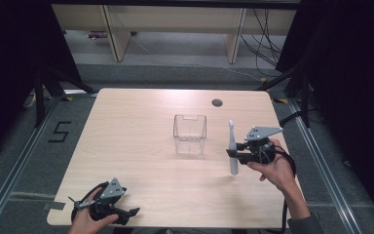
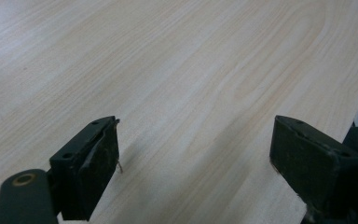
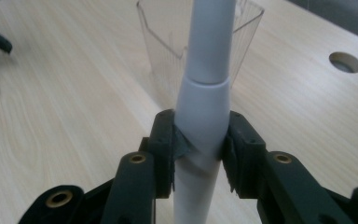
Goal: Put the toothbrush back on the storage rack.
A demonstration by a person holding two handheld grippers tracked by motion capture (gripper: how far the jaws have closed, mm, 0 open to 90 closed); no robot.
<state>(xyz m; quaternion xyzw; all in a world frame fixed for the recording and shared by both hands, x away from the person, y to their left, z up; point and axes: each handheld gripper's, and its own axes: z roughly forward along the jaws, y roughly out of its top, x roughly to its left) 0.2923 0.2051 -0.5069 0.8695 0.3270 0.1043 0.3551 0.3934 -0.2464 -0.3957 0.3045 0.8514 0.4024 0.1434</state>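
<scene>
My right gripper [image 1: 233, 155] is shut on a white electric toothbrush [image 1: 232, 147] and holds it upright just above the table, to the right of a clear plastic cup [image 1: 190, 133]. In the right gripper view both pads press the toothbrush [image 3: 204, 107] handle, and the clear cup [image 3: 168, 56] stands right behind it. My left gripper [image 1: 135, 213] rests low at the table's near left edge, its jaws wide apart. In the left gripper view its fingers [image 2: 93, 163] have only bare wood between them.
A light wooden table [image 1: 136, 126] has a round cable hole [image 1: 217, 103] at its far right. Black stands and cables flank both sides. The table's near edge lies just below the left hand.
</scene>
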